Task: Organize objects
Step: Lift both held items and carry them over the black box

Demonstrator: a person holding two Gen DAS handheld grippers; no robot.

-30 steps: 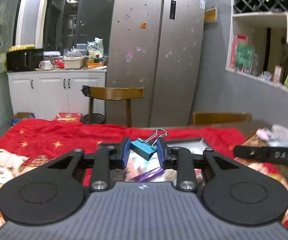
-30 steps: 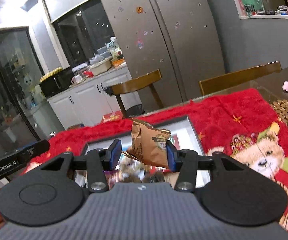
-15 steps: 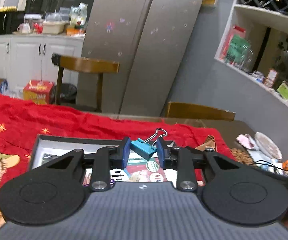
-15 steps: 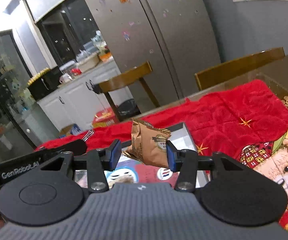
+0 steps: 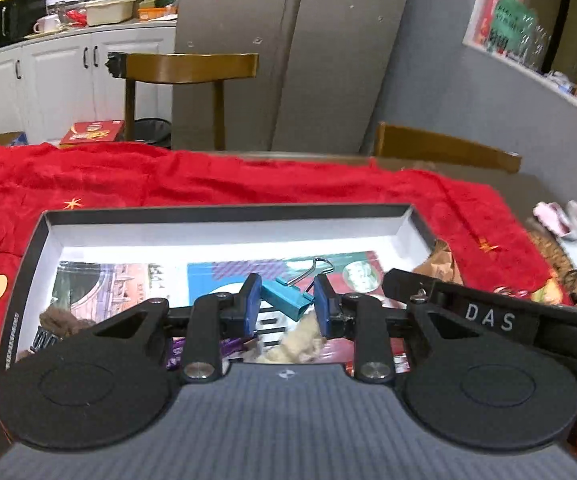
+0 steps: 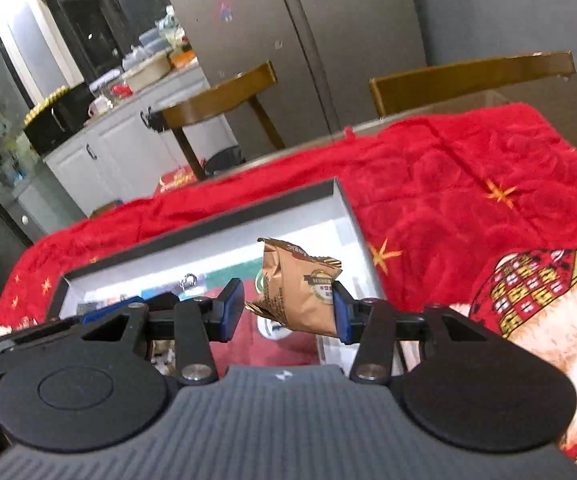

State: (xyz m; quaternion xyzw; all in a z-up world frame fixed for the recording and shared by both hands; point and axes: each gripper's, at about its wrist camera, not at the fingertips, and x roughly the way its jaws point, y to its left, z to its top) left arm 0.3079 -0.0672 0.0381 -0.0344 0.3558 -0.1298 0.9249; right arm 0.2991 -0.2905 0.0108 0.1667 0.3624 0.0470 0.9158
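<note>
Between the blue pads of the left gripper (image 5: 286,307) sits a teal binder clip (image 5: 286,300), pinched by its body and tilted, its wire handles sticking up and away past the fingertips. The right gripper (image 6: 288,312) is closed on a brown snack packet (image 6: 298,290); the right pad presses its side, the crimped corner nearly reaches the left pad, and the packet stands upright above the fingers.

Just under and ahead of both pairs of fingers lies a shallow open box (image 5: 224,214) with dark rim and white inner walls. Its floor is covered with colourful printed cards, and a pale fluffy lump (image 5: 300,346) lies directly below the left fingers, with a purple wrapper (image 5: 230,347) beside it. The two grippers hang side by side over this box, the right one near its right wall.

Beyond the box spreads a red blanket (image 6: 448,184) with gold stars and a bear print, and past it stand two wooden chairs (image 5: 190,66) and a steel refrigerator (image 5: 288,40).
</note>
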